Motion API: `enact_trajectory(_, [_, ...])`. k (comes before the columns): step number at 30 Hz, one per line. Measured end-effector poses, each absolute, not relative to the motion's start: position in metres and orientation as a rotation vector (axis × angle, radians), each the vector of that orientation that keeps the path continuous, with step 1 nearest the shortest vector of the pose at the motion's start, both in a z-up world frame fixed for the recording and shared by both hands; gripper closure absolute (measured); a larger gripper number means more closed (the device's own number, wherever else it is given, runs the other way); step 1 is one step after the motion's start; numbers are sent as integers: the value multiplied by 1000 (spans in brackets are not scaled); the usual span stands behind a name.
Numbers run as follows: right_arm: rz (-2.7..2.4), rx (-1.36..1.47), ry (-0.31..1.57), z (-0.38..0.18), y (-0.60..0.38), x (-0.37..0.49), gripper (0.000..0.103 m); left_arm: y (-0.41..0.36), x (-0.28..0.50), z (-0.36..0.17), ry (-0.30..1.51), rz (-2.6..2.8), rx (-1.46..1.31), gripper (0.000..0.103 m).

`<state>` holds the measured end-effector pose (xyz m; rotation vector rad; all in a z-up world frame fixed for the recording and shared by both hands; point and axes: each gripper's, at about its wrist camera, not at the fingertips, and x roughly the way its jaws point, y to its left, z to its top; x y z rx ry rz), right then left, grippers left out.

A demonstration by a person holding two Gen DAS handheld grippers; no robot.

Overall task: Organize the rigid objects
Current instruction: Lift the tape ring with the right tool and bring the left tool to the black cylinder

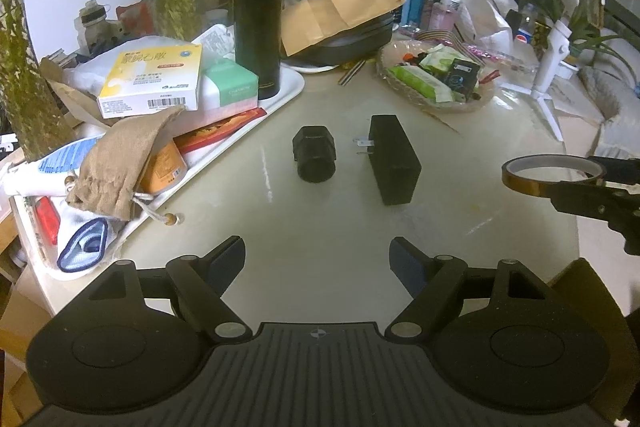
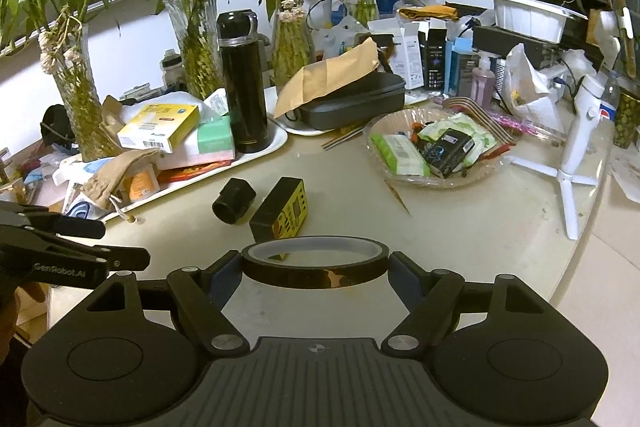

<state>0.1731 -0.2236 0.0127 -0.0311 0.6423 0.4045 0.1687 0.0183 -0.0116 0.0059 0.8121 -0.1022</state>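
The right gripper (image 2: 316, 269) has its jaws spread wide, clamped across a brown ring-shaped tape roll (image 2: 315, 263), lifted above the counter (image 2: 460, 227). The left gripper (image 1: 318, 259) hangs open and empty. A black cylindrical adapter (image 1: 315, 159) and a black-and-yellow rectangular charger block (image 1: 394, 159) lie mid-frame, apparently unsorted.

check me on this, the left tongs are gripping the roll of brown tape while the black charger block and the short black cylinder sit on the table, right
Not quite: the right tongs grip the roll of brown tape, as the right wrist view shows. The left tongs are open and empty. The black charger block and the short black cylinder do sit on the table.
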Motion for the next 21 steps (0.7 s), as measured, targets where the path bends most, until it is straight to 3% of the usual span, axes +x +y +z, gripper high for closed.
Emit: enact_trajectory(21, [410, -3, 647, 14, -230, 176, 22, 24, 238, -24, 802, -142, -21, 24])
